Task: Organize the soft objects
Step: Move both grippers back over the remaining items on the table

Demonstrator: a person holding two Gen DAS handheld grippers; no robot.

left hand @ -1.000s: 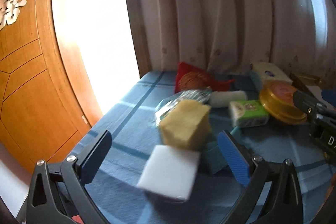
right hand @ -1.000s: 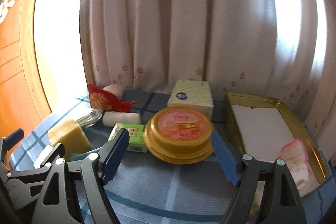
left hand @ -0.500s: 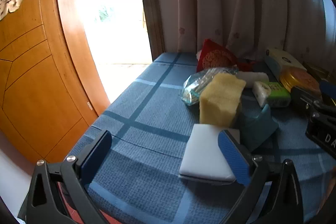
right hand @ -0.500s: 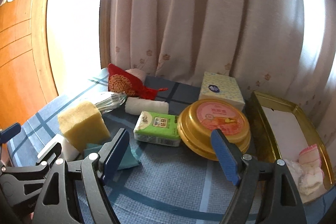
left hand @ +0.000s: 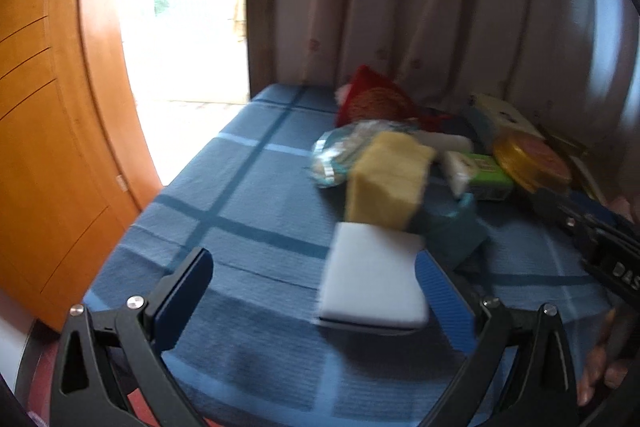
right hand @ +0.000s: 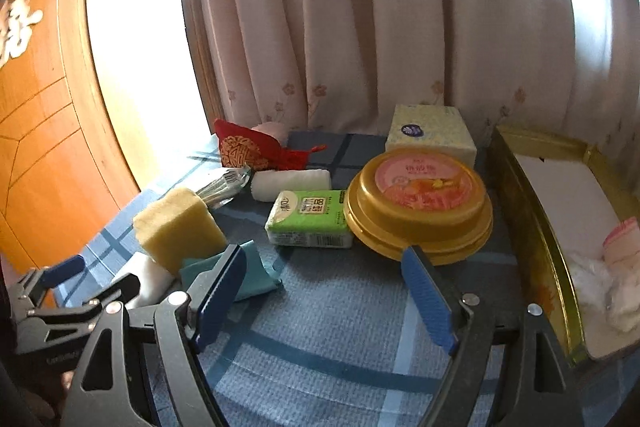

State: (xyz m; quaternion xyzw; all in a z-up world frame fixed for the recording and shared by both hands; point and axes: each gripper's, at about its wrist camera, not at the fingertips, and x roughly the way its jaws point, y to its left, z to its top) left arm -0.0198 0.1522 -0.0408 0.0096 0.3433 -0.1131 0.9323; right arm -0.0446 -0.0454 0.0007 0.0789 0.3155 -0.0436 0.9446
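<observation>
On the blue checked tablecloth lie a flat white sponge, a yellow sponge leaning behind it, and a teal cloth. My left gripper is open, and the white sponge lies just inside its right finger, unpressed. My right gripper is open over bare cloth with nothing between its fingers. Ahead of it are a green tissue pack, the yellow sponge, the teal cloth and a white roll. A gold tray at the right holds pink-and-white soft pieces.
A round gold tin stands in front of a pale tissue box. A red pouch and a clear plastic bag lie near the curtain. A wooden door stands past the table's left edge. The left gripper's body is at the lower left.
The left view has swung left, so the sponges now sit toward its right finger. The right view also turned left, shifting the gold tin right of centre. Both grippers stayed open.
</observation>
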